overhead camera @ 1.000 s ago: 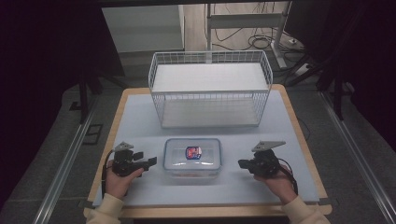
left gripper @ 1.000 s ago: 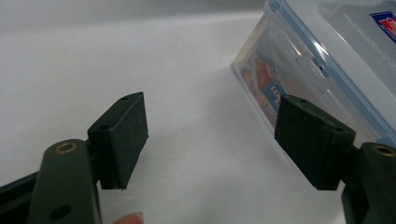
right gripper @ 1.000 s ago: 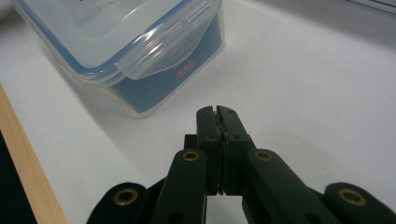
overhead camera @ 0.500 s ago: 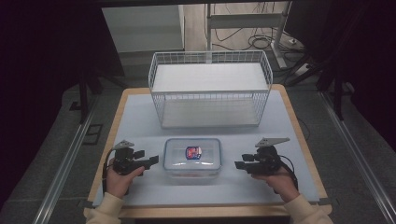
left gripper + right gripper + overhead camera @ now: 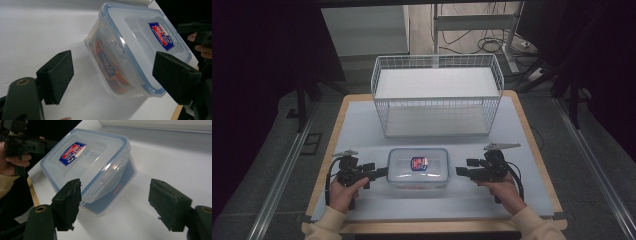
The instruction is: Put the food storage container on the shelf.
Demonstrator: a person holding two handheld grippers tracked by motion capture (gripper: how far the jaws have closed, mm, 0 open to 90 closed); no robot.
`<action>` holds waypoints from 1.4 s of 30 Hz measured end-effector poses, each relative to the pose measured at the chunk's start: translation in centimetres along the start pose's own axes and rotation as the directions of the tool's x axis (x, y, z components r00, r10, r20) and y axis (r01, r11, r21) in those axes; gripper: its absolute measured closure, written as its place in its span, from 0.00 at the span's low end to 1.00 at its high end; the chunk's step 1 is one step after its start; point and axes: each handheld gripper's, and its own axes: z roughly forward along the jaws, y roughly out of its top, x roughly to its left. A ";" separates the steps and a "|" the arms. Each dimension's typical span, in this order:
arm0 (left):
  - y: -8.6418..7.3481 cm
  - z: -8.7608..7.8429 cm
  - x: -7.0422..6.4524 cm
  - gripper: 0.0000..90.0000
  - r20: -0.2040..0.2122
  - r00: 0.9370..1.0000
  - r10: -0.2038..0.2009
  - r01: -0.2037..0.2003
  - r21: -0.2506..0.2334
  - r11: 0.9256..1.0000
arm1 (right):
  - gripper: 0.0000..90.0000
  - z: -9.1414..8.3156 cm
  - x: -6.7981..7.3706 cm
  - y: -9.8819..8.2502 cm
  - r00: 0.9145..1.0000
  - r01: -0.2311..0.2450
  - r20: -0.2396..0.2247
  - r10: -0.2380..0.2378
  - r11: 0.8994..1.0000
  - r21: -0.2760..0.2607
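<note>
The container [image 5: 418, 167], a clear plastic box with a blue-rimmed snap lid and a red-and-blue label on top, lies flat on the pale surface [image 5: 362, 125] at about 6 o'clock, near the person's edge; red and orange contents show through its wall in the left gripper view. Behind it, toward 12 o'clock and well apart, stands a white wire basket [image 5: 437, 95], the largest thing on the surface.

The left tongs [image 5: 379, 173] come in from 9 o'clock, held in the left hand [image 5: 343, 192]. Their jaws are spread wide, and in the left gripper view the container's short end sits between and just beyond the two black pads [image 5: 56, 75]; one jaw tip looks to be at the container's left edge in the high view, though contact cannot be told. They grip nothing.

The right tongs [image 5: 462, 171] come in from 3 o'clock, held in the right hand [image 5: 504, 192]. They too are spread wide, near the container's right end but apart from it, holding nothing.
</note>
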 end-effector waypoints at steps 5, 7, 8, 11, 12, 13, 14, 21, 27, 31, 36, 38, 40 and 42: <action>0.1 0.5 0.3 0.18 0.034 0.999 -0.028 0.028 0.006 1.000 | 0.26 0.8 0.6 0.1 0.999 0.031 0.009 -0.031 0.999 0.020; 0.1 0.9 0.3 0.17 0.052 0.997 -0.049 0.048 0.014 0.999 | 0.26 1.1 0.8 0.3 1.000 0.031 0.005 -0.031 0.999 0.021; 0.1 1.3 0.4 0.17 0.069 0.995 -0.067 0.065 0.022 0.998 | 0.25 1.3 1.0 0.5 0.999 0.034 0.002 -0.034 0.999 0.021; 0.3 1.8 0.4 0.17 0.087 0.992 -0.091 0.088 0.035 0.996 | 0.25 1.7 1.2 0.7 0.999 0.035 -0.003 -0.035 0.999 0.023; 0.4 2.2 0.4 0.17 0.092 0.991 -0.100 0.097 0.042 0.994 | 0.24 1.8 1.3 0.7 0.999 0.034 -0.007 -0.034 0.999 0.024; 0.5 2.4 0.3 0.17 0.090 0.990 -0.107 0.103 0.049 0.993 | 0.24 2.0 1.3 0.7 0.999 0.036 -0.008 -0.036 0.999 0.025; 0.6 2.9 0.2 0.17 0.082 0.988 -0.130 0.125 0.055 0.991 | 0.24 2.1 1.5 0.8 0.999 0.042 -0.006 -0.042 0.999 0.033; 0.5 3.3 0.2 0.20 0.119 0.981 -0.154 0.145 0.082 0.986 | 0.24 2.1 1.5 0.8 0.999 0.049 0.010 -0.049 0.998 0.037; 0.5 3.5 0.0 0.26 0.153 0.977 -0.147 0.132 0.103 0.986 | 0.24 2.3 1.4 0.8 0.999 0.043 0.011 -0.044 0.998 0.041; 0.5 3.4 0.2 0.29 0.159 0.975 -0.156 0.142 0.096 0.985 | 0.24 2.8 1.5 1.1 1.000 0.028 -0.001 -0.028 0.998 0.048; 0.6 3.2 0.1 0.34 0.148 0.979 -0.143 0.133 0.077 0.988 | 0.23 3.8 1.6 1.3 1.000 -0.003 0.000 0.003 0.997 0.074; 0.5 3.2 0.1 0.34 0.149 0.979 -0.142 0.132 0.077 0.988 | 0.23 4.2 1.5 1.3 1.000 -0.015 0.000 0.015 0.997 0.078; 0.5 3.1 0.1 0.34 0.148 0.979 -0.139 0.129 0.078 0.989 | 0.23 4.6 1.4 1.4 0.999 -0.036 -0.006 0.036 0.996 0.078; 0.5 3.1 0.1 0.35 0.147 0.979 -0.139 0.129 0.078 0.989 | 0.23 4.8 1.2 1.4 0.998 -0.061 -0.015 0.062 0.995 0.080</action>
